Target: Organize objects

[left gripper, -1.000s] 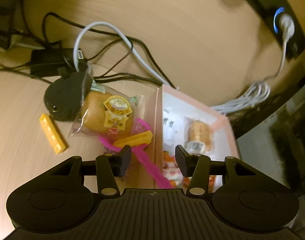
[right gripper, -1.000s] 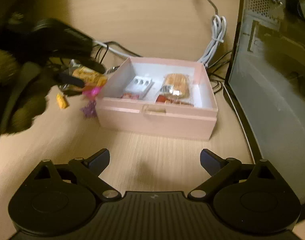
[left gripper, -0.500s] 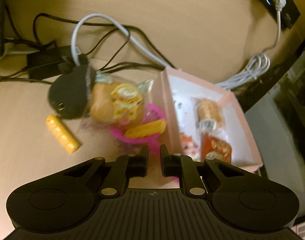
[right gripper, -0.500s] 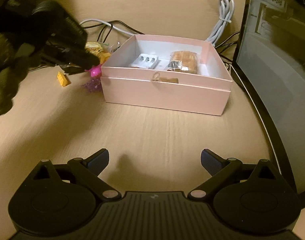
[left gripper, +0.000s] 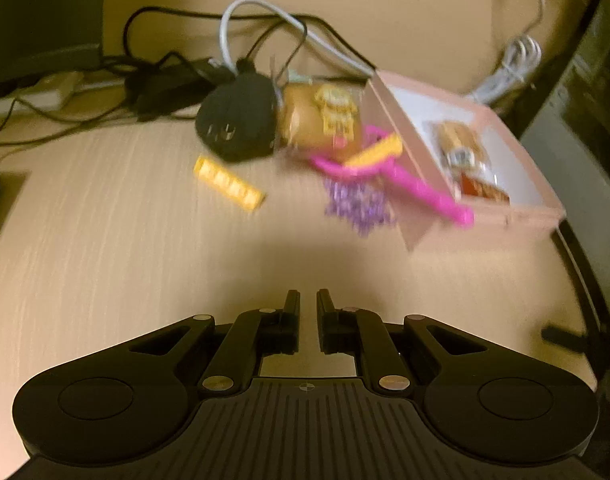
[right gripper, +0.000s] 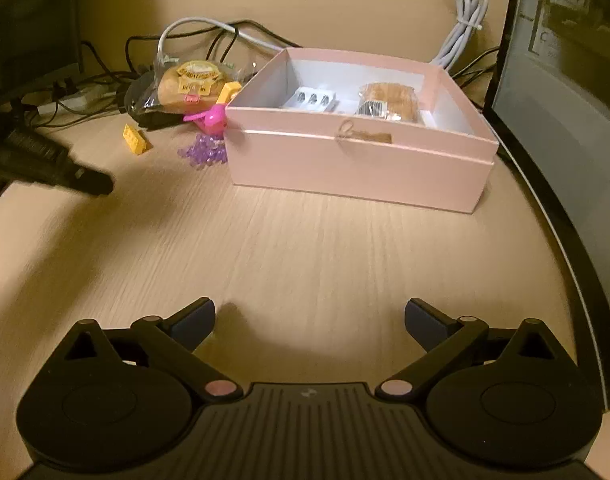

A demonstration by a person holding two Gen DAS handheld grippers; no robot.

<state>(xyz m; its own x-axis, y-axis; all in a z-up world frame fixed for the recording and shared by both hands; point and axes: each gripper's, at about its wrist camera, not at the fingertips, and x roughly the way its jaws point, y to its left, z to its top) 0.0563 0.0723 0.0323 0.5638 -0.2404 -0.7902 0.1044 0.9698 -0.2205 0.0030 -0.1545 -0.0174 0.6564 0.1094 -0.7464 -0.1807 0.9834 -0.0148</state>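
Left wrist view: left tongs (left gripper: 308, 304) pressed together on nothing, above bare counter (left gripper: 105, 248), well short of the clutter.
Right tongs (right gripper: 309, 316): spread, empty, facing the pink box (right gripper: 357, 160).
Loose things: yellow brick (left gripper: 229, 184), purple beads (left gripper: 357, 204), pink scoop (left gripper: 417, 188) and bagged bun (left gripper: 321, 120) lie beside the box's left wall.
Risk: beads likely scatter if pinched carelessly; the scoop leans on the box and could drag the bun's wrapper.
Right wrist view only: white tray (right gripper: 313, 99) inside the box.

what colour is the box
Pale pink outside, white inside; the box shows best in the right wrist view.
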